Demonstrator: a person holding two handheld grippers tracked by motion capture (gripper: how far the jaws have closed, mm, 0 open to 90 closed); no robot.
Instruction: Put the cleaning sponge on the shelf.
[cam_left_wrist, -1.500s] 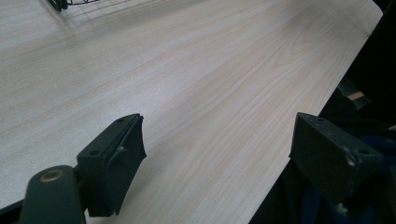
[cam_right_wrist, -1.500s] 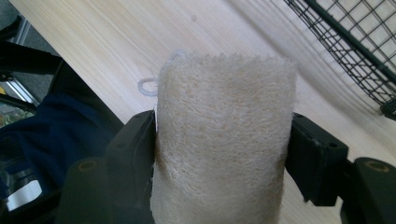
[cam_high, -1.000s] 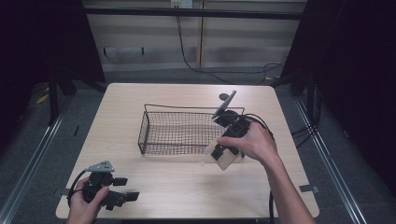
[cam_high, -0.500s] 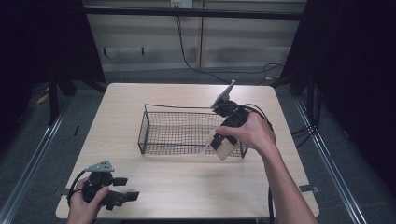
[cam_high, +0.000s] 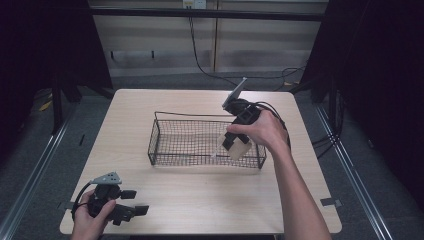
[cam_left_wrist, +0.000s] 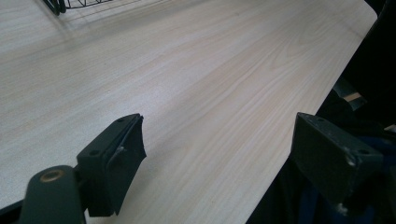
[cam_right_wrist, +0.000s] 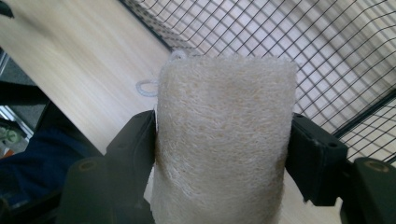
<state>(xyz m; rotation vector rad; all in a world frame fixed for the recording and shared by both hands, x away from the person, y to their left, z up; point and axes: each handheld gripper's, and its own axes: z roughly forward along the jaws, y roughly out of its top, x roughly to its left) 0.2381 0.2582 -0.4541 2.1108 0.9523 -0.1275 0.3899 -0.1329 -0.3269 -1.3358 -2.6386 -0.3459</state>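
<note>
Right hand-held gripper (cam_high: 234, 145), clenched on the loofah pad (cam_right_wrist: 224, 140), has lifted it over the wire basket's (cam_high: 165, 157) near rim for release; left hand-held gripper (cam_high: 131, 209) rests released on the bench (cam_high: 200, 195).

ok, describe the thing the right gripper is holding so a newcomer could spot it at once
Start at the black wire basket in the middle of the wooden table. Over its near right corner, the right gripper clamps a pale beige loofah sponge between its jaws. It is the one soft, fibrous, cream-coloured item, with a small white string loop at its end.
</note>
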